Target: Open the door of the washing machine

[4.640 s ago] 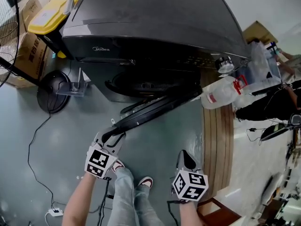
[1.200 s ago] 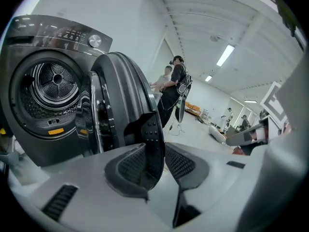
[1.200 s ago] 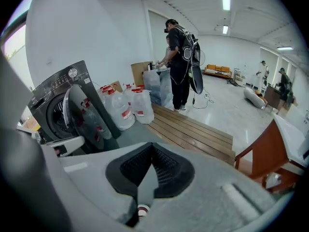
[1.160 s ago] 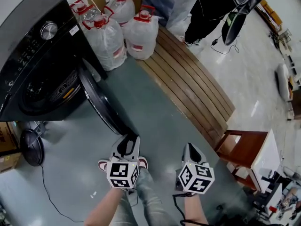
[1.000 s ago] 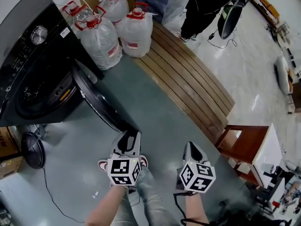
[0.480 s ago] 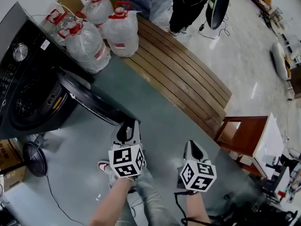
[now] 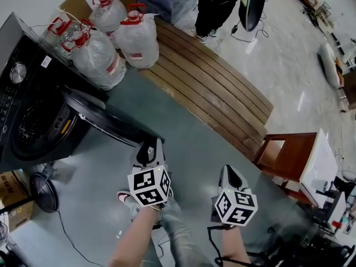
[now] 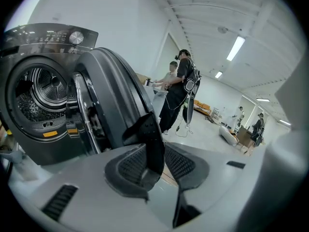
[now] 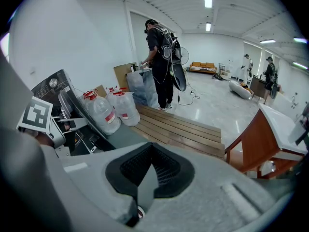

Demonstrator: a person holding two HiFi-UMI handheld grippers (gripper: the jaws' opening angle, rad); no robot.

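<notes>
The dark washing machine (image 7: pixel 28 110) stands at the left of the head view with its round door (image 7: pixel 105 124) swung out wide. My left gripper (image 7: pixel 149 149) is shut on the door's outer edge. In the left gripper view the door's rim (image 8: pixel 145 134) sits pinched between the pads of that gripper (image 8: pixel 155 161), and the open drum (image 8: pixel 41 93) shows behind it. My right gripper (image 7: pixel 229 174) hangs over the grey floor to the right, apart from the door. Its pads (image 9: pixel 150 168) meet with nothing between them. The machine (image 9: pixel 53 93) lies at that view's left.
Several large water jugs (image 7: pixel 119 38) stand beside the machine at the head of a slatted wooden platform (image 7: pixel 211 99). A person (image 7: pixel 217 4) stands beyond it. A brown wooden chair (image 7: pixel 283 154) is at the right. A fan base (image 7: pixel 44 193) and cable lie at the lower left.
The door has swung further out from the machine with my left gripper still on its edge. Both grippers drifted a little, and the machine slid toward the picture's left.
</notes>
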